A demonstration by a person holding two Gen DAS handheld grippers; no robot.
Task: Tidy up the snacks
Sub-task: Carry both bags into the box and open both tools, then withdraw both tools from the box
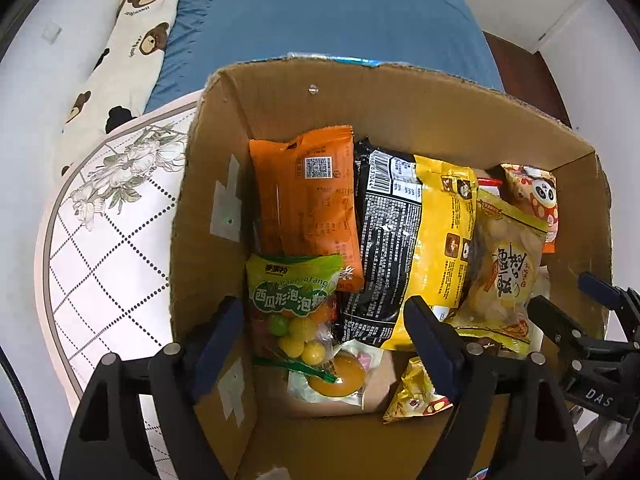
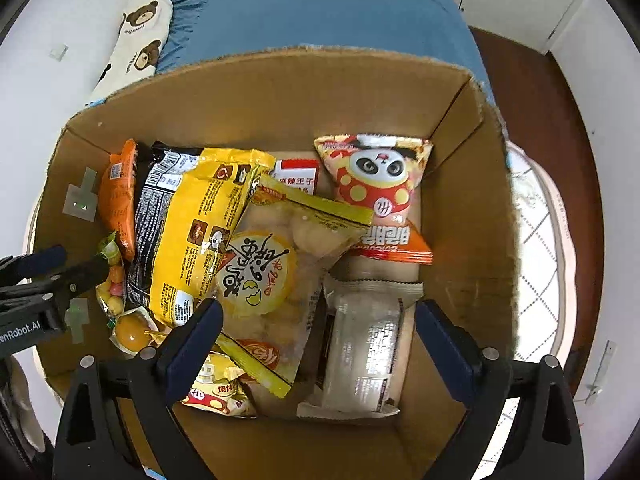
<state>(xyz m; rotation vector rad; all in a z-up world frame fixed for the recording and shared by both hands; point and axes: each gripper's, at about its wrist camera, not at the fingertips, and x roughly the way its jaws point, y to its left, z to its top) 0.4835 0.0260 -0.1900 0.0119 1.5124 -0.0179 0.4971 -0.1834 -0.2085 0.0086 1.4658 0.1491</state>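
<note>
Cardboard box (image 1: 400, 96) stands open on a round patterned table (image 1: 100, 240); blue bedding (image 1: 340, 12) and a bear-print pillow (image 1: 136, 28) lie beyond it.

Contents, left to right: orange packet (image 1: 312, 204), black bag (image 1: 384, 232), yellow bag (image 1: 436, 248), clear bag of egg snacks (image 2: 272, 280), panda packet (image 2: 378, 188), red-and-white carton (image 2: 298, 178) mostly buried. Near wall: gumball bag (image 1: 296, 304), orange jelly cup (image 1: 340, 376), small yellow packet (image 1: 412, 396), and a pale wrapped pack (image 2: 364, 340) lying flat on the box floor.

Left gripper (image 1: 324, 340): jaws wide, nothing between them, hanging above the gumball bag, one finger outside the box's left wall.
Right gripper (image 2: 320, 336): jaws wide, empty, above the egg-snack bag and the pale pack.

Progress, judged: all visible snacks sit inside the box; none seen loose on the table. Packing looks largely done. Several bags overlap and lean on each other, so tidying may remain. Cannot tell whether more snacks wait out of view.
</note>
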